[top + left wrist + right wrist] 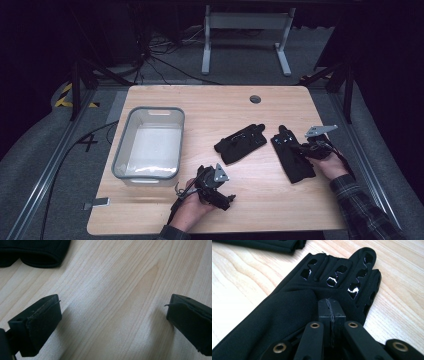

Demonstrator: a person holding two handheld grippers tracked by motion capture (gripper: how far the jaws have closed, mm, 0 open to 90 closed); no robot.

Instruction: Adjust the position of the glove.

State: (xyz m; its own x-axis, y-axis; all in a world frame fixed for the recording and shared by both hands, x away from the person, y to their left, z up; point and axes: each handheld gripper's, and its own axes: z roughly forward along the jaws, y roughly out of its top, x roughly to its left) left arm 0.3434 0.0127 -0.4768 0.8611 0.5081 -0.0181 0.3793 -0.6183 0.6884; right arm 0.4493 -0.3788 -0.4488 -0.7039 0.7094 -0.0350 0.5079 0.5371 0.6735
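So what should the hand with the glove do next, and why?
Probably lift the right glove a little off the table and carry it toward the clear bin. The right gripper has its jaws closed together on the glove's fabric, so it seems pinched already. The bin looks empty and sits across the table. The left gripper is open over bare wood.
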